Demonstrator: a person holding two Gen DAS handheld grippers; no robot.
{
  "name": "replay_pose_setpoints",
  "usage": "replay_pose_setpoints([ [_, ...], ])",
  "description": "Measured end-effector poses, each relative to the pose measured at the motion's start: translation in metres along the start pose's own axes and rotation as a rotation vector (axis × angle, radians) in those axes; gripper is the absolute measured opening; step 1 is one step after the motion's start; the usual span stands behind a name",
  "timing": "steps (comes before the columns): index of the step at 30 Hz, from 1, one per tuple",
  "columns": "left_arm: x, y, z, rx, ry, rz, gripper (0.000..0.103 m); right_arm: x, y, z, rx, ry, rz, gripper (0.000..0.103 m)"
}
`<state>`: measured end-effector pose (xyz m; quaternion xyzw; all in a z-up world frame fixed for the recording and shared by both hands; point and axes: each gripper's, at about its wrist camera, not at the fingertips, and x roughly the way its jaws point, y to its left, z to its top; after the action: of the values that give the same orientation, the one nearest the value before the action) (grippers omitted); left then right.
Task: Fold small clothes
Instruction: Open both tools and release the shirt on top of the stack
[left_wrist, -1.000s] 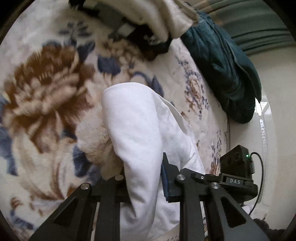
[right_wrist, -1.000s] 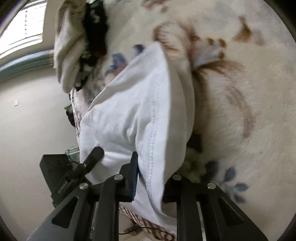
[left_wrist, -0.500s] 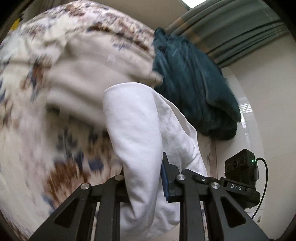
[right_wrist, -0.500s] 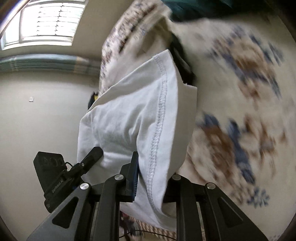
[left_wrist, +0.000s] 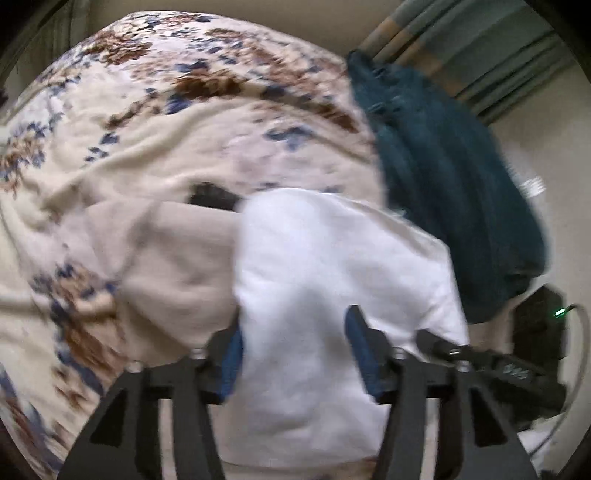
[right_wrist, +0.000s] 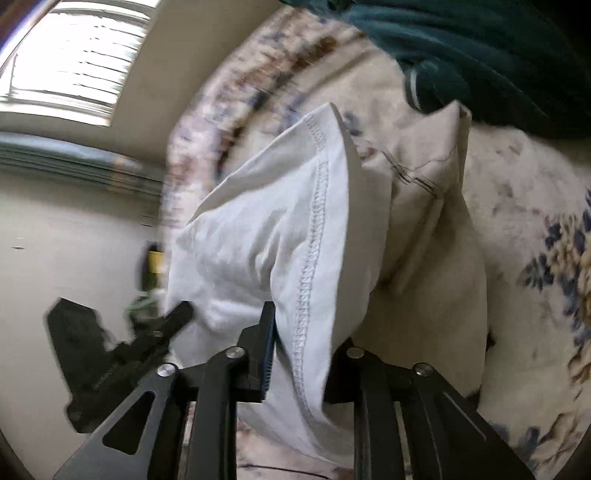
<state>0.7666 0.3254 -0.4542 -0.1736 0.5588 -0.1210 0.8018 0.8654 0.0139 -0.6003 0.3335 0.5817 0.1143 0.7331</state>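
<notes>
A small white garment (left_wrist: 314, 280) hangs stretched between both grippers above the floral blanket (left_wrist: 110, 110). In the left wrist view my left gripper (left_wrist: 293, 354) has its jaws apart, with the white cloth still lying between its blue pads (left_wrist: 360, 354). In the right wrist view my right gripper (right_wrist: 304, 354) is shut on the stitched hem of the white garment (right_wrist: 291, 229). The left gripper's body (right_wrist: 110, 362) shows at the lower left there.
A beige garment (left_wrist: 173, 254) lies on the blanket just beyond the white one, also in the right wrist view (right_wrist: 432, 229). A dark teal blanket (left_wrist: 450, 192) is heaped at the bed's far side. Curtains (left_wrist: 480, 48) and a window (right_wrist: 70, 62) stand behind.
Both grippers swung with the white garment toward the beige garment and teal heap. The left gripper's jaws have opened wider around the cloth. The right gripper stays clamped.
</notes>
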Motion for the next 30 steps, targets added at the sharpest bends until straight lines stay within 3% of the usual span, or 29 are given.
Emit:
replay_pose_setpoints([
  [1, 0.002, 0.006, 0.0, 0.014, -0.005, 0.016, 0.075, 0.006, -0.006, 0.001, -0.001, -0.009, -0.02, 0.035],
  [3, -0.006, 0.01, -0.006, 0.04, -0.037, 0.033, 0.078, 0.005, -0.006, 0.002, -0.026, -0.038, -0.066, 0.061],
  [7, -0.024, 0.013, -0.038, 0.044, -0.1, 0.031, 0.079, -0.018, 0.005, -0.021, -0.143, -0.115, -0.166, 0.068],
  [10, -0.013, 0.008, -0.063, 0.115, -0.067, 0.149, 0.079, -0.017, 0.007, -0.044, -0.201, -0.094, -0.291, 0.07],
  [12, -0.009, 0.009, -0.074, 0.121, -0.048, 0.191, 0.079, -0.012, 0.002, -0.057, -0.22, -0.074, -0.389, 0.081],
  [15, -0.032, 0.004, -0.082, 0.112, -0.111, 0.254, 0.079, -0.027, 0.011, -0.079, -0.268, -0.112, -0.529, 0.097],
  [17, -0.057, -0.008, -0.09, 0.13, -0.158, 0.326, 0.079, -0.049, 0.025, -0.096, -0.314, -0.193, -0.616, 0.101],
  [20, -0.094, -0.028, -0.104, 0.162, -0.211, 0.366, 0.079, -0.092, 0.042, -0.124, -0.328, -0.297, -0.676, 0.102],
  [24, -0.141, -0.052, -0.124, 0.176, -0.246, 0.398, 0.097, -0.146, 0.064, -0.158, -0.323, -0.382, -0.695, 0.103],
  [30, -0.219, -0.09, -0.162, 0.173, -0.309, 0.399, 0.1, -0.238, 0.101, -0.221, -0.349, -0.457, -0.691, 0.103],
])
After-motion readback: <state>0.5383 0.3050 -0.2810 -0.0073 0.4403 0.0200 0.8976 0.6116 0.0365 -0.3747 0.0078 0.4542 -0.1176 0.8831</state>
